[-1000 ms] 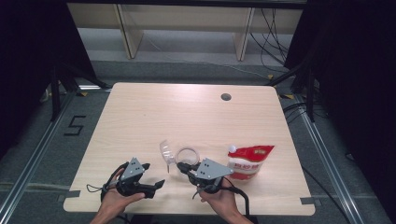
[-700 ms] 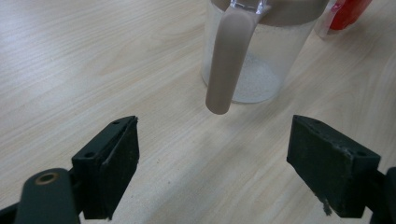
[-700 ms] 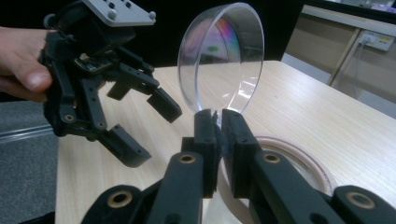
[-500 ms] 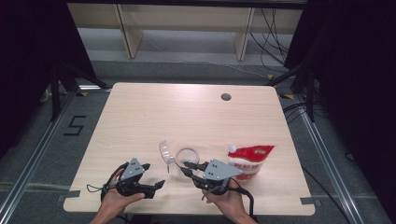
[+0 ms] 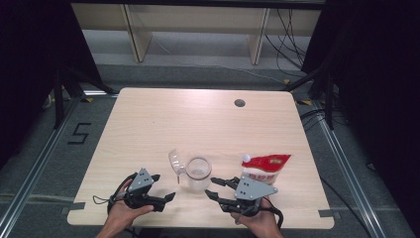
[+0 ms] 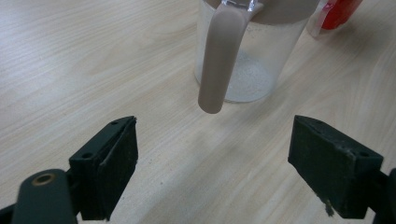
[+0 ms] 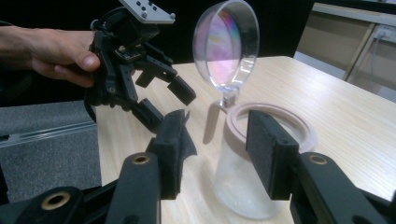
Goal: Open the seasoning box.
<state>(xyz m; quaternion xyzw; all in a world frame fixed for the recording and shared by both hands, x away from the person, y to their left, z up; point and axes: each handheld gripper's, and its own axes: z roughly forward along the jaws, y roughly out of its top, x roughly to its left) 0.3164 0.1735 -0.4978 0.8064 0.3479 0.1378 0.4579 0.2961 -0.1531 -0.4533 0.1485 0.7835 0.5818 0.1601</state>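
Jug (image 5: 198, 173) w/ lid (image 5: 175, 161) flipped up sat near counter (image 5: 198, 119) front edge, red pouch (image 5: 262, 167) just beside. Left tongs (image 5: 166, 189) and right tongs (image 5: 214, 187) both spread, flanking jug, empty. Prob approach step; next needs grip on handle (image 6: 219, 56).

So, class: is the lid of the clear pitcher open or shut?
Open. The round clear lid stands flipped up above the pitcher, leaving its pinkish rim uncovered. The high view shows the lid raised beside the open mouth too.
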